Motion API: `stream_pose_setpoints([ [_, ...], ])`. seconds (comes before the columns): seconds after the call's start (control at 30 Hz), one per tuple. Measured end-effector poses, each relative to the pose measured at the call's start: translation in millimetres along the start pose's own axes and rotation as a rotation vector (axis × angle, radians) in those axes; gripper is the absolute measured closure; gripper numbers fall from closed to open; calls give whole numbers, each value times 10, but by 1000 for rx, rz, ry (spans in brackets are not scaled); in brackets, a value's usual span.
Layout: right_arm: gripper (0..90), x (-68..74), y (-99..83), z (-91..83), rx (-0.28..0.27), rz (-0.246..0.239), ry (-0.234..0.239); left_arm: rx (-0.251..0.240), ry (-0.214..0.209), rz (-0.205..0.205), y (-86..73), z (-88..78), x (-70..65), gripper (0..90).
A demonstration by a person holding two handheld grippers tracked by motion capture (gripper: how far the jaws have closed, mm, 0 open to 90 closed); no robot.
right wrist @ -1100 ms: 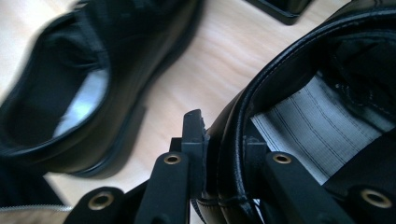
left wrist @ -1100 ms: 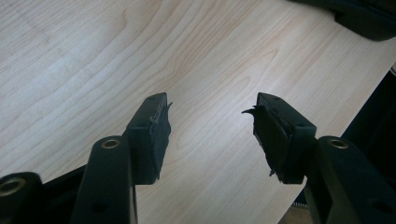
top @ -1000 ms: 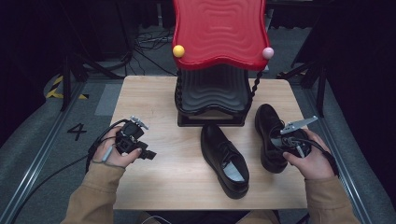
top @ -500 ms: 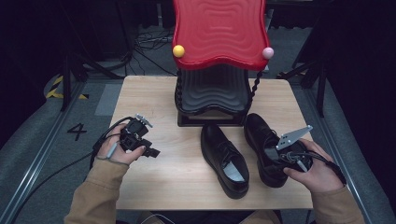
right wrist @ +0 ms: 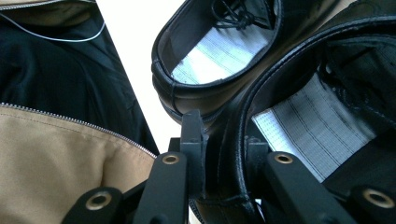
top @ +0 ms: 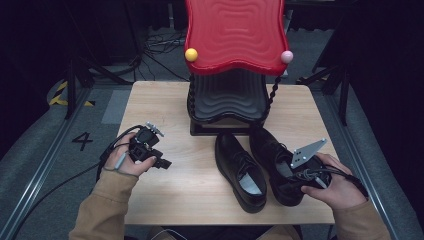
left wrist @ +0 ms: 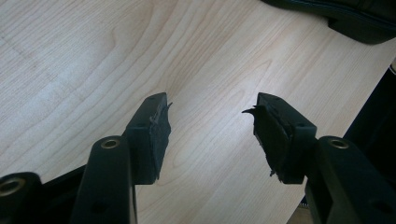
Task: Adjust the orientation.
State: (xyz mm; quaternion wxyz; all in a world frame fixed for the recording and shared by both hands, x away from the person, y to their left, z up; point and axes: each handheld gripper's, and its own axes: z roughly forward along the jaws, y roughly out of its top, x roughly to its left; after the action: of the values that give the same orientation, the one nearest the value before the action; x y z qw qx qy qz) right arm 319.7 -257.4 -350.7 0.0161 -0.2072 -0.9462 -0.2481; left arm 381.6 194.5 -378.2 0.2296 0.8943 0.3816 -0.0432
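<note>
Landmark: we take the red and black shoe rack at the far middle of the table as our reference.
Right shoe: the black shoe that we hold lies on the table in front of the rack, a little toward its right side, with its toe near the base of the rack.
Second shoe: the other black shoe lies just beside the first one, also in front of the rack, toe toward it.
Right gripper: our right gripper pinches the heel wall of the held shoe, one jaw outside the leather and one jaw inside the opening.
Left gripper: our left gripper is spread and holds nothing; below it is only bare wood, well to the left of the rack.
Done: we judge that the two shoes are now paired side by side in front of the rack, and the grip on one heel is made.
Left to do: both shoes are not yet on a shelf of the rack. We think lifting the held shoe onto the rack comes next, then the second shoe.
</note>
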Motion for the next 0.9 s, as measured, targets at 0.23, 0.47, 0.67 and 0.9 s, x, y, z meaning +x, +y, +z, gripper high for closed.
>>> stream_pose_setpoints([
  [0.23,763,-150,0,171,9,-73,-8,-4,3,-9,-47,-17,9,462],
  [0.47,760,-224,31,338,30,-111,-6,0,5,-21,-90,-21,10,460],
  [0.67,767,-268,44,479,52,-123,-1,2,4,-28,-100,-17,4,457],
  [0.9,774,-290,14,597,120,-77,11,5,1,-22,-70,3,13,457],
])
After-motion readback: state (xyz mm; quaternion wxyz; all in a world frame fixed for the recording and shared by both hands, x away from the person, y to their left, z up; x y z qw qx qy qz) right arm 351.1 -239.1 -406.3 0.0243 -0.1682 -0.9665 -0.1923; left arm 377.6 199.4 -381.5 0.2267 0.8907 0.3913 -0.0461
